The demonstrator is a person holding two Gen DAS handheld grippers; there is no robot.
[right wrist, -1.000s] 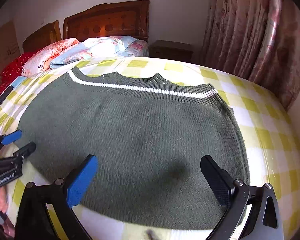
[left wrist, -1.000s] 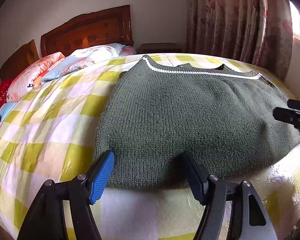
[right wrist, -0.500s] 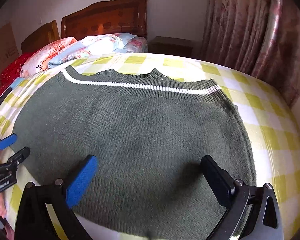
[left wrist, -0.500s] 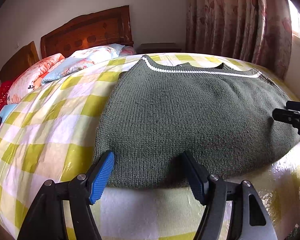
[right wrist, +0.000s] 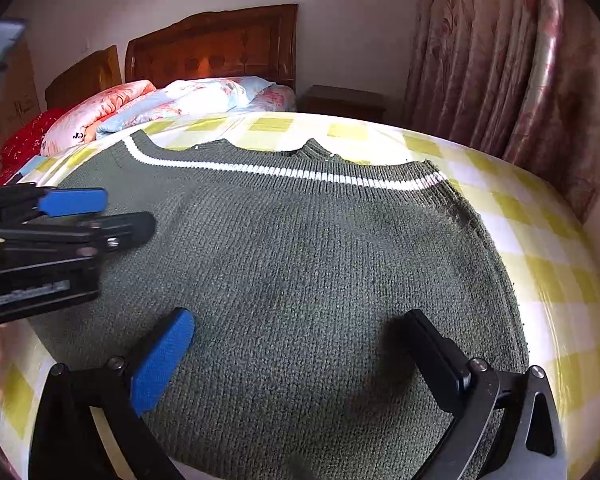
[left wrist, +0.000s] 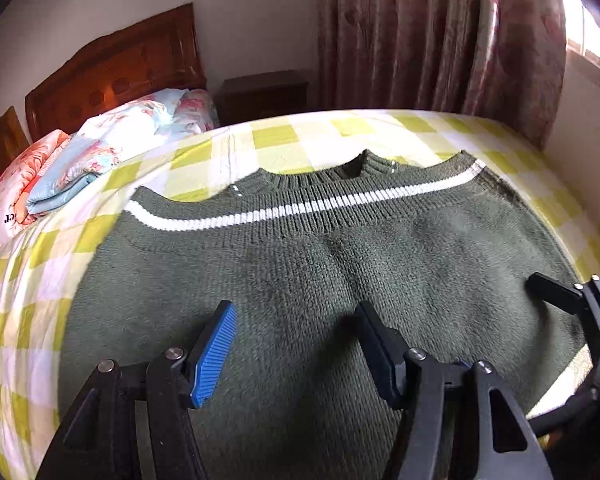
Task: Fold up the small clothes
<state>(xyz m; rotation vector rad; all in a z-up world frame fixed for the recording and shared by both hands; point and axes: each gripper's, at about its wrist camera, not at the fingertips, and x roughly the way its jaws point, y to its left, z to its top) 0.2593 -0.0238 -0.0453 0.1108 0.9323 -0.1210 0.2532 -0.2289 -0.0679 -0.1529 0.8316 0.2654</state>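
The sweater is dark grey-green knit, with one white stripe across its ribbed band. The bed sheet under it is checked in yellow-green, white and pale pink. The folded quilts are floral: one light blue and white with pink flowers, one salmon pink. The headboard is reddish-brown wood. The curtain is dusky pink with a flower print. The left tongs and right tongs are black, each with one blue ribbed pad.

Sweater flat on the bed; folded quilts behind it, against the headboard
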